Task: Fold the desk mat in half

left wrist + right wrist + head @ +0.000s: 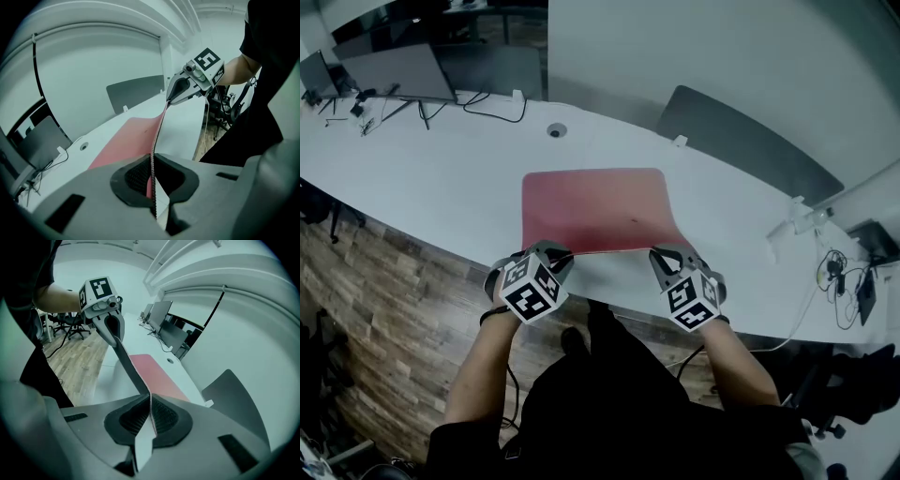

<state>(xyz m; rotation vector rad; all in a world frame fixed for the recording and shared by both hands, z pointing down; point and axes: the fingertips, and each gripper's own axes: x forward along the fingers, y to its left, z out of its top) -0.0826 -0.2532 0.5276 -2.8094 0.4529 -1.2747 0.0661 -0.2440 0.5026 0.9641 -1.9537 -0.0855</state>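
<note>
A red desk mat (591, 211) lies on the white desk (431, 178) in front of me. Its near edge is raised off the desk and held at both near corners. My left gripper (553, 255) is shut on the near left corner; in the left gripper view the mat's thin edge (157, 136) runs from between the pads (136, 176) across to the other gripper (180, 91). My right gripper (664, 259) is shut on the near right corner, and in the right gripper view the mat's edge (131, 366) is pinched between its pads (164, 416). The far part of the mat rests flat.
A monitor (398, 70) and cables stand at the desk's far left. A round cable hole (557, 130) lies beyond the mat. A dark grey panel (750, 145) sits at the far right, with cables (834, 267) beside the right end. Wooden floor (384, 309) lies below the desk's near edge.
</note>
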